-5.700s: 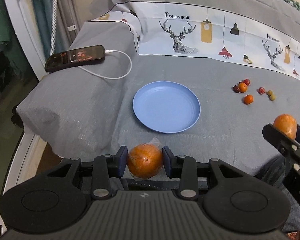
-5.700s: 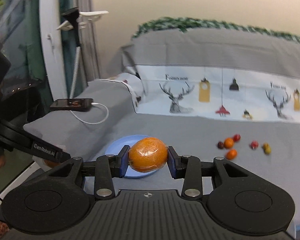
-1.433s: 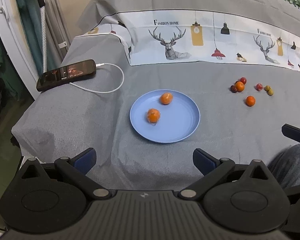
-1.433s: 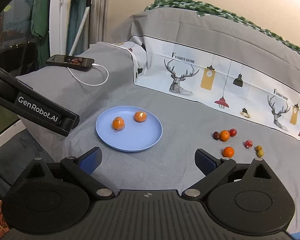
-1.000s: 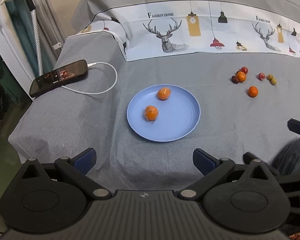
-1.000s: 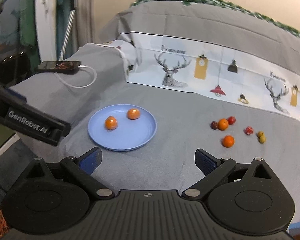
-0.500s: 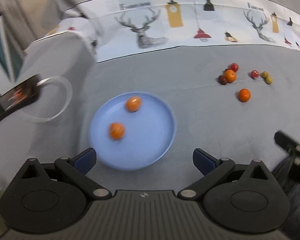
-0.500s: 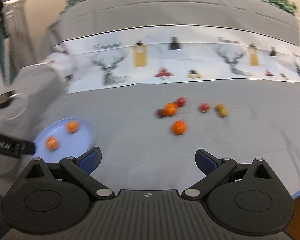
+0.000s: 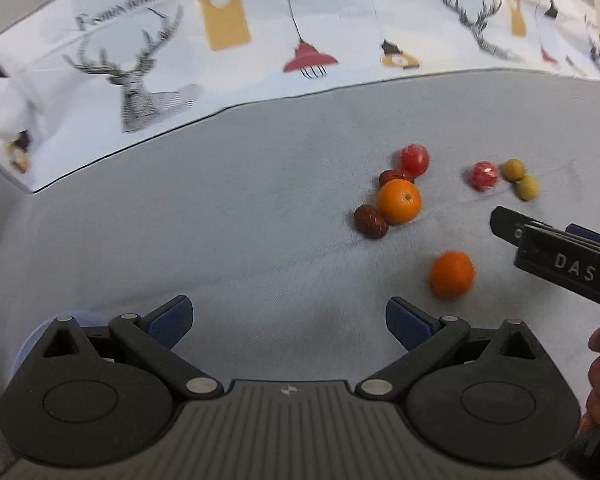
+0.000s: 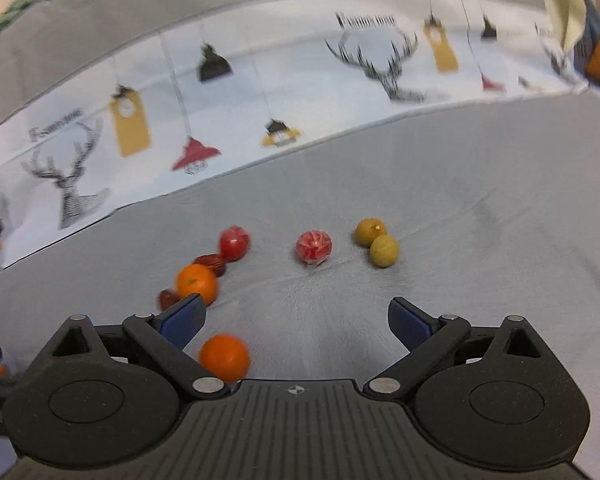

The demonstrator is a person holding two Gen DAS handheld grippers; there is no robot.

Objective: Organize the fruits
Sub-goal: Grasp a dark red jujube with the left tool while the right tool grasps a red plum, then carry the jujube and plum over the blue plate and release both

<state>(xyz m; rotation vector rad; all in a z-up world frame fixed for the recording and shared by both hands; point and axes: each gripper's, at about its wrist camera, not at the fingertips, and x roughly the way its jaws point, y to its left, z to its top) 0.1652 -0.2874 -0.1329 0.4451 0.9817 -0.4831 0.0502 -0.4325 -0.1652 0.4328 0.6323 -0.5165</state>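
Orange and round, the lone tangerine (image 9: 452, 274) lies ahead-right of our left gripper (image 9: 288, 316), whose fingers spread wide and empty. Our right gripper (image 10: 296, 322), equally open and empty, is nearer: fruit (image 10: 224, 357) beside its left finger (image 10: 180, 318).

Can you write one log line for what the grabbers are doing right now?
left hand-held gripper: open, empty | right hand-held gripper: open, empty | loose small fruits on grey cloth | nearest: lone orange

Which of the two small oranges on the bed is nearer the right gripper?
The lone orange, just ahead of the right gripper by its left finger. The other orange sits farther off, touching the dark red fruits.
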